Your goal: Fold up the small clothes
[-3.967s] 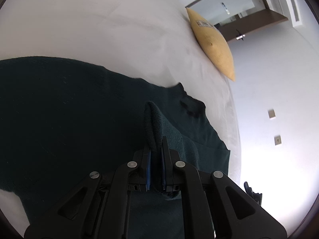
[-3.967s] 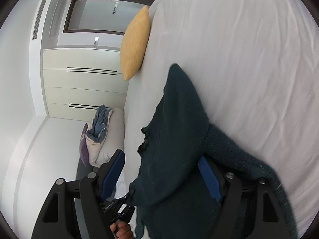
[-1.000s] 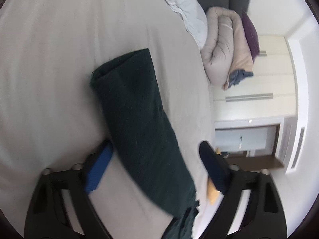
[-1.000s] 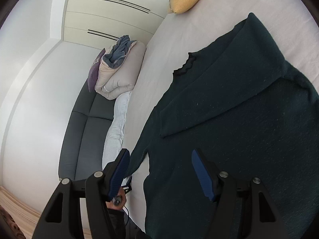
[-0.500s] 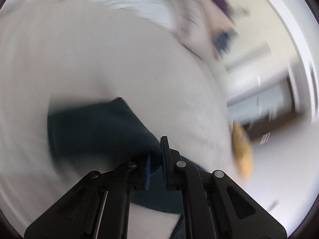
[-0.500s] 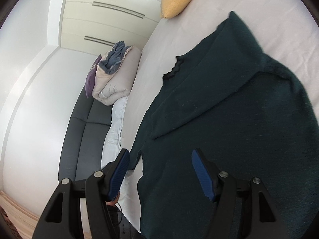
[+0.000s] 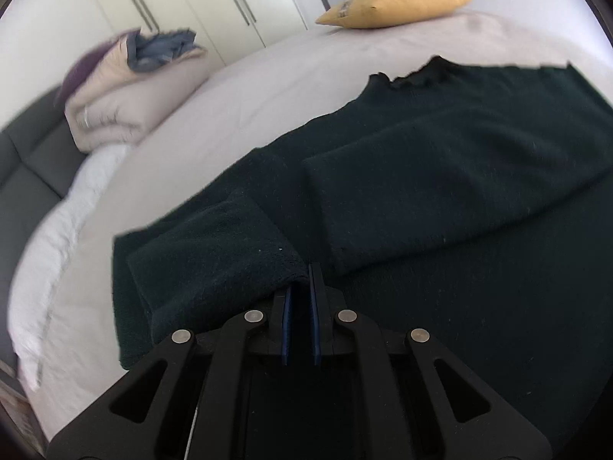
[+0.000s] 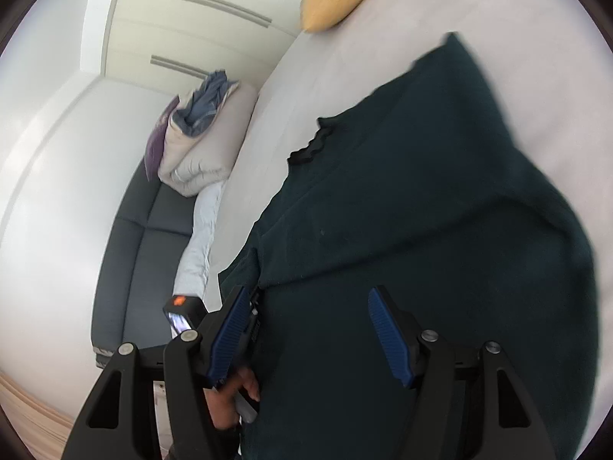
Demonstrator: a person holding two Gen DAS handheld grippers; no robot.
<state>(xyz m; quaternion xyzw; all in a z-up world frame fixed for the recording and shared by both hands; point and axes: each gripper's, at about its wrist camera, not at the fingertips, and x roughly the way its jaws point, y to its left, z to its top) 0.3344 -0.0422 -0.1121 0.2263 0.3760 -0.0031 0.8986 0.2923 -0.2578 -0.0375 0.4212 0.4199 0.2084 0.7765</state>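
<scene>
A dark green knit sweater (image 7: 440, 191) lies spread on the white bed (image 7: 268, 76), with one sleeve (image 7: 421, 207) folded across its body. My left gripper (image 7: 299, 287) is shut on the cuff end of the other sleeve (image 7: 214, 260), which lies doubled over the sweater's left side. In the right wrist view my right gripper (image 8: 306, 322) hangs open just above the sweater (image 8: 421, 211), with its blue pads apart and nothing pinched between them.
A yellow pillow (image 7: 394, 0) lies at the far end of the bed. A folded beige duvet (image 7: 115, 103) with a blue garment on top sits on a dark sofa (image 7: 27, 161) to the left. A person's hand (image 8: 233, 387) shows by the bed edge.
My left gripper went from open around the sleeve to shut on it, then rolled and swung across, bringing the sleeve onto the sweater. My right gripper came slightly closer to the fabric.
</scene>
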